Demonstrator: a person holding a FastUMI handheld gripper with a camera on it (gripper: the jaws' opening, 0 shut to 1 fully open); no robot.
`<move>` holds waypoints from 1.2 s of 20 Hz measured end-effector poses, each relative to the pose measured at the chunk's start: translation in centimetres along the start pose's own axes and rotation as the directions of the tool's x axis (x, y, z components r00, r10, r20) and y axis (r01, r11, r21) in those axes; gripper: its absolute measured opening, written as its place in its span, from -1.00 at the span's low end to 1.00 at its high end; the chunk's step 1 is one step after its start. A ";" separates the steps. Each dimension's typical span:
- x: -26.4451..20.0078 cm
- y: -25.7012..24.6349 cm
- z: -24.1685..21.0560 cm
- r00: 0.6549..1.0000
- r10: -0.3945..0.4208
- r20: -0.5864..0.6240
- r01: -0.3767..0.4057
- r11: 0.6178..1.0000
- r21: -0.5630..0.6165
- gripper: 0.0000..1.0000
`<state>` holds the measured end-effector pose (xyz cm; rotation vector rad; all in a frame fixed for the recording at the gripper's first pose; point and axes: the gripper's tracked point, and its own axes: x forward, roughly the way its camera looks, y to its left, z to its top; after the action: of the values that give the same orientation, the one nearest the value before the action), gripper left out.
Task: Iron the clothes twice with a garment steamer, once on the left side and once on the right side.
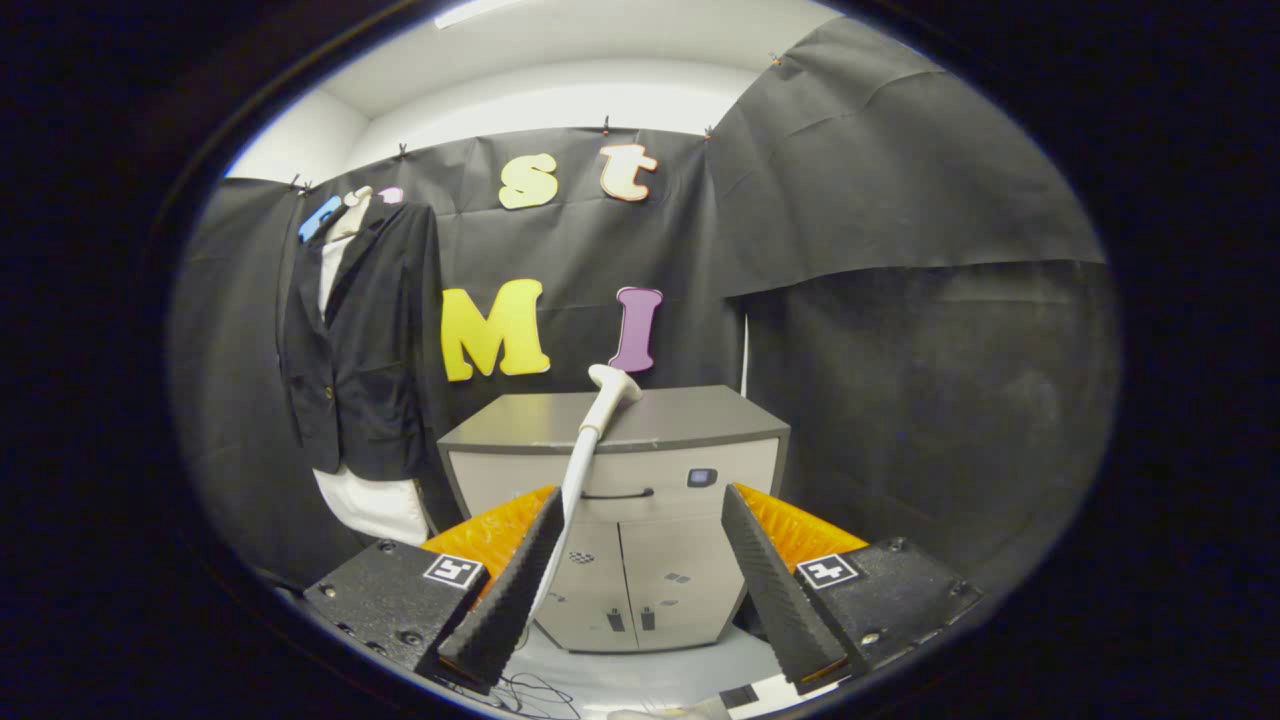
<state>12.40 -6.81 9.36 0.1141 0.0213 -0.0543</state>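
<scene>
- My gripper has its fingers spread wide, nothing pressed between them.
- The garment steamer is a pale wand that rises past the inner edge of my left finger, its head tilted above the cabinet's top; I cannot tell whether it touches that finger.
- Beyond the fingers stands a grey cabinet with two doors.
- A dark jacket over a white shirt hangs on the booth wall, left of the cabinet's left edge.
</scene>
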 end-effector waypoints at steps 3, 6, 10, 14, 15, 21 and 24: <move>5.1 -0.2 2.2 0.999 0.024 -0.025 -0.024 1.000 0.015 0.98; 10.2 0.0 3.6 0.998 0.045 -0.053 -0.044 0.999 0.011 0.98; 16.8 1.4 4.3 0.989 0.085 -0.124 -0.087 0.996 -0.014 0.98; 23.0 4.1 3.5 0.970 0.144 -0.195 -0.150 0.989 -0.018 0.96; 24.5 4.6 3.1 0.964 0.152 -0.220 -0.160 0.987 -0.020 0.95; 31.4 6.8 -0.6 0.923 0.176 -0.343 -0.183 0.983 0.011 0.78; 32.5 7.2 -1.2 0.918 0.175 -0.357 -0.160 0.984 0.072 0.69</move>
<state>45.22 -1.22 8.16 0.1663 0.3802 0.1395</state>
